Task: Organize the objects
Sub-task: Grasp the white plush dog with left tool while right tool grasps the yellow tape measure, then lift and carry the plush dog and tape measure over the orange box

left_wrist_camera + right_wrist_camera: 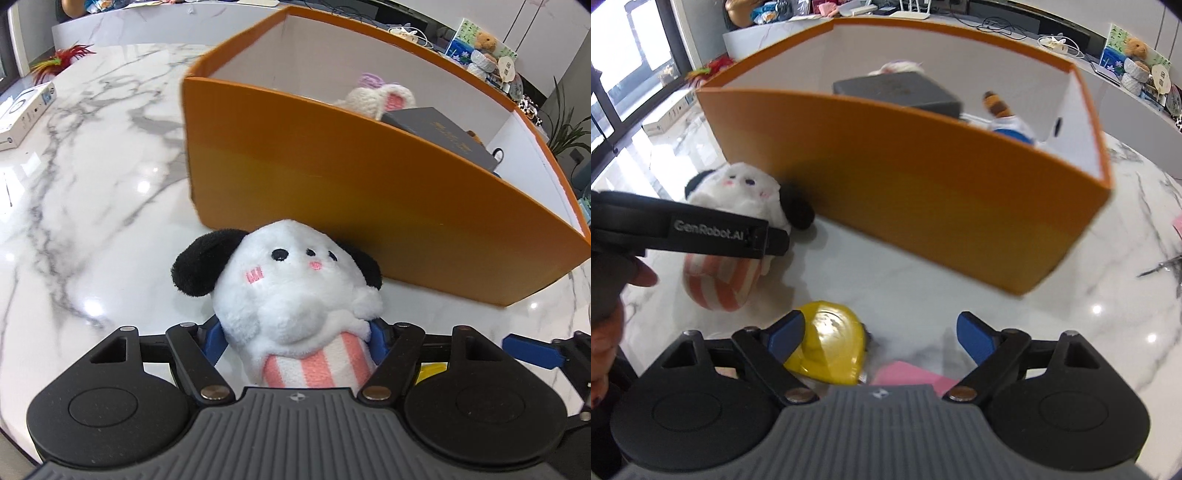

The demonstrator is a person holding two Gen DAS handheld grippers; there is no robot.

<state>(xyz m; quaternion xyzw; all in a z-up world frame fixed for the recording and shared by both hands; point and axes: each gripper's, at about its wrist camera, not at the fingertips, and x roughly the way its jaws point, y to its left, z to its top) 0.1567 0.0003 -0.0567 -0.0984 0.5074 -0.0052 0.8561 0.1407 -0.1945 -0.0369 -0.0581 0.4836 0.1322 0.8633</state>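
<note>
A white plush dog (295, 295) with black ears and a pink-striped body lies on the marble table against the orange box (369, 192). My left gripper (297, 338) has its blue fingers on both sides of the plush's striped body, closed on it. In the right wrist view the plush (735, 206) lies left of the orange box (923, 192), with the left gripper's arm across it. My right gripper (879, 336) is open, its left finger beside a yellow toy (827, 347) on the table.
The box holds a grey case (901, 90), a crocheted bunny (380, 96) and a small plush (1004, 114). A pink paper (908, 374) lies under the right gripper. A white box (22, 110) and feathers (61, 61) sit far left.
</note>
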